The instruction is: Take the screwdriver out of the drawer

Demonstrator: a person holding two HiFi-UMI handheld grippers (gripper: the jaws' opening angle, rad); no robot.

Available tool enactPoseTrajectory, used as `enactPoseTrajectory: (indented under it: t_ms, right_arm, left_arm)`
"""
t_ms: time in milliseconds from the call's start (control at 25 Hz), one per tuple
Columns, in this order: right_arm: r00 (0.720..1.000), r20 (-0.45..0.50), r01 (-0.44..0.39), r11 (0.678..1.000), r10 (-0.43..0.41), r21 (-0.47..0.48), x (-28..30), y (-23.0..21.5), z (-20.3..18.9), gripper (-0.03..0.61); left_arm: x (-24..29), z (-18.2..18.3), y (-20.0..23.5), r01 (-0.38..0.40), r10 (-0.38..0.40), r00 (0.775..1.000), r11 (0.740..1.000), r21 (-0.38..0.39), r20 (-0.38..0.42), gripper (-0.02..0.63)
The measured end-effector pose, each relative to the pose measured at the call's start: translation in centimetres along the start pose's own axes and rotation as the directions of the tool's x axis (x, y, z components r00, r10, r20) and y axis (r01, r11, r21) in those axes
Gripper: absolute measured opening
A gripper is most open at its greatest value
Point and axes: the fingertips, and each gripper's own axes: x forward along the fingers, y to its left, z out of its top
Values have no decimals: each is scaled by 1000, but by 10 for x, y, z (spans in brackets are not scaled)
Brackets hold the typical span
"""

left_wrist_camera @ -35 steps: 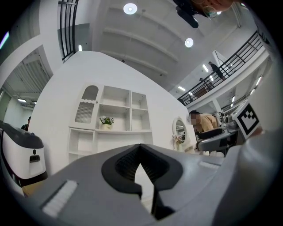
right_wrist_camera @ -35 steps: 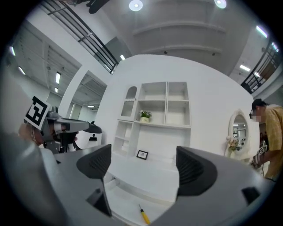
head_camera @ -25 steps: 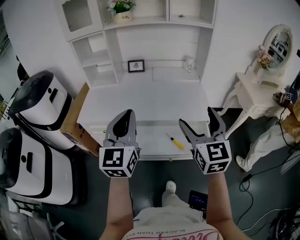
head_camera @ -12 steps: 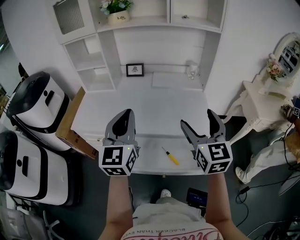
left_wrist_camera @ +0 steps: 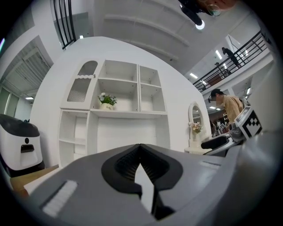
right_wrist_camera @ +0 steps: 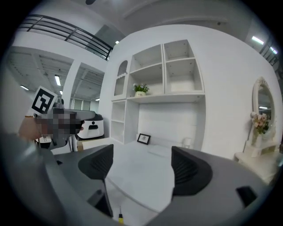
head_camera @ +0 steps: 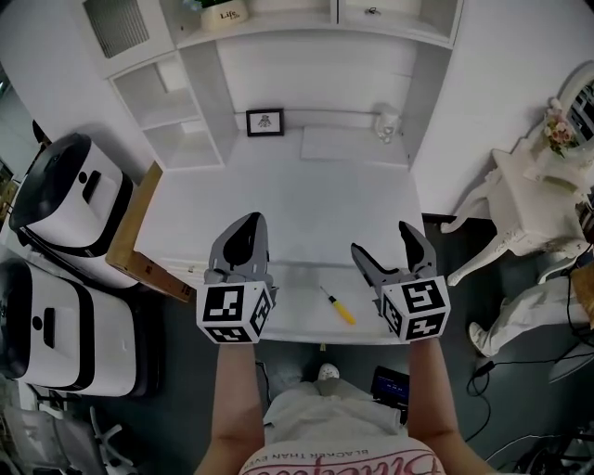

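Low in the middle of the head view, the screwdriver (head_camera: pixel 337 306) lies slantwise in the open drawer (head_camera: pixel 288 320) of the white desk (head_camera: pixel 278 199). To its left the left gripper (head_camera: pixel 243 227) has its jaws pressed together on nothing. To its right the right gripper (head_camera: pixel 381 243) has its jaws spread and empty.

1. Flower pot (head_camera: pixel 225 14), on the left half of the upper shelf (head_camera: pixel 288 30): dark lettering on the pot front, apparently "Life".
2. Shirt (head_camera: pixel 343 459), worn by the person: small capitals "BLACKER THAN EV…", remainder unclear. Larger red script beneath is cut off and illegible.
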Motion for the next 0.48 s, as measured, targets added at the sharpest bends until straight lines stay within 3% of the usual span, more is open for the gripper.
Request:
enactPoseTrajectory:
  t_ms: [480]
  right_arm:
    - [963, -256, -69, 995, 84, 70, 37, 33, -101, 416]
  left_arm:
    - [3, -67, 18, -7, -2, 990, 998, -60, -139, 9]
